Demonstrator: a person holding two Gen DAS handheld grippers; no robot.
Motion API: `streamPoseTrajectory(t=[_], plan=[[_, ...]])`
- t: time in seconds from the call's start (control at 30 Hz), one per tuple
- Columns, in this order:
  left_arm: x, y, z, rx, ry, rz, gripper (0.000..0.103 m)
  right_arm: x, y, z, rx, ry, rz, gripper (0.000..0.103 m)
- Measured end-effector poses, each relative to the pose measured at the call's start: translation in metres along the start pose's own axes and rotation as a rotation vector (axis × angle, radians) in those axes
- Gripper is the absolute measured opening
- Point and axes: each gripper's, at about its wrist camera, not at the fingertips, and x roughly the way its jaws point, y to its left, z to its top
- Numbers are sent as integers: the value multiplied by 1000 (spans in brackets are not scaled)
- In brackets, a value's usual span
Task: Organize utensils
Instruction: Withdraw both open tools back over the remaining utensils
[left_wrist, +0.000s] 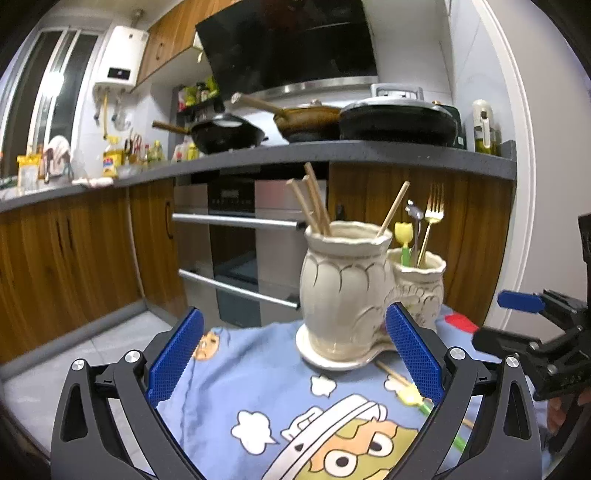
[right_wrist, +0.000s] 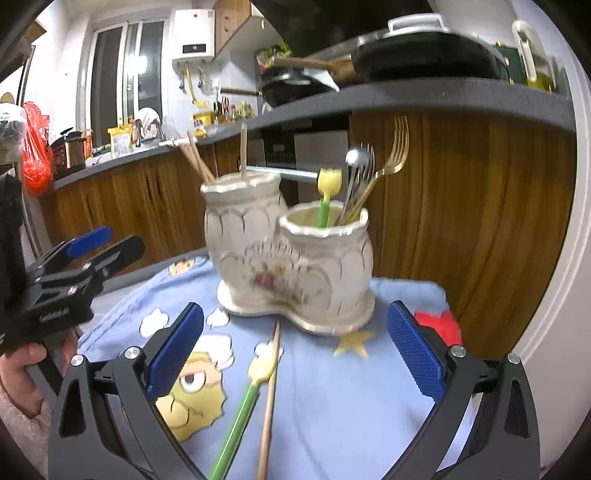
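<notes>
The jaws of the left gripper (left_wrist: 294, 356) and of the right gripper (right_wrist: 295, 350) are spread as wide as they go, and nothing is held in either. The surface is covered by a blue cartoon cloth (right_wrist: 332, 398). A cream double holder (right_wrist: 291, 251) is set on its saucer near the cloth's far edge. Chopsticks (left_wrist: 314, 201) are stood in the taller pot; a gold fork (right_wrist: 391, 155), a silver utensil and a tulip-topped stick (right_wrist: 327, 195) are stood in the shorter one. A loose chopstick (right_wrist: 271, 391) and a second tulip stick (right_wrist: 245, 402) are laid side by side on the cloth, just in front of the holder, between the right jaws. Wooden cabinets (left_wrist: 74, 251), an oven and a dark counter with pans are seen beyond.
</notes>
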Motion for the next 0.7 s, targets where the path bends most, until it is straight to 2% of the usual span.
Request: streamPoseTrajectory(t=[0.17, 0.4, 0.5, 0.57, 0.6, 0.67, 0.7], plan=[[10, 6, -4, -25, 51, -23, 98, 6, 9, -17, -15, 98, -30, 98], [14, 15, -4, -86, 61, -20, 98, 15, 32, -33, -97, 210, -57, 97], [16, 15, -4, -88, 68, -21, 98, 18, 42, -34, -134, 243, -56, 83], [16, 13, -4, -82, 70, -21, 98, 23, 49, -34, -165, 281, -53, 68], [16, 13, -4, -80, 72, -21, 98, 26, 51, -34, -171, 301, -49, 57], [17, 13, -4, -80, 77, -20, 98, 31, 52, -36, -161, 346, -35, 46], [18, 14, -4, -82, 78, -20, 98, 34, 51, -36, -154, 362, -30, 36]])
